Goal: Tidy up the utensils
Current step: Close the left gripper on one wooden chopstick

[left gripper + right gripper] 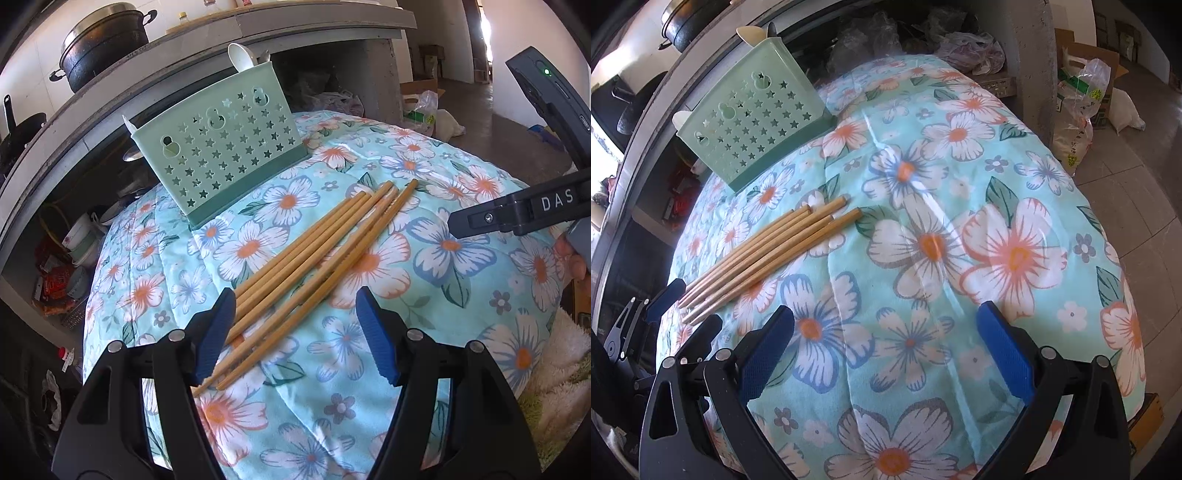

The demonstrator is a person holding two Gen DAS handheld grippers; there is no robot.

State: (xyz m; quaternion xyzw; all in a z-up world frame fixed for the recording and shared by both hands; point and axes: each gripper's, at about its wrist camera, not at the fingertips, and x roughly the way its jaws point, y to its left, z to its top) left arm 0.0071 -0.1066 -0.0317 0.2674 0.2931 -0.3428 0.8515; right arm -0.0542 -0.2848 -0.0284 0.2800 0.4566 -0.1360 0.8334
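Observation:
Several bamboo chopsticks [314, 254] lie in a loose bundle on the floral cloth [369, 369], thick ends toward a mint-green utensil holder [221, 147] with star holes. The holder stands at the cloth's far edge with a white spoon [240, 55] in it. My left gripper [297, 332] is open low over the chopsticks' thin ends, which run beside its left pad [218, 332] without being pinched. In the right wrist view the chopsticks [768, 254] and holder [750, 122] are at upper left. My right gripper [886, 350] is open wide over bare cloth, nothing between its fingers.
A concrete shelf behind the holder carries a black pot [103, 40]. Bowls and packets [81, 240] sit beneath it. Plastic bags and a cardboard box [1082, 110] stand on the floor at right. The right tool's dark frame [517, 210] reaches in over the cloth's right side.

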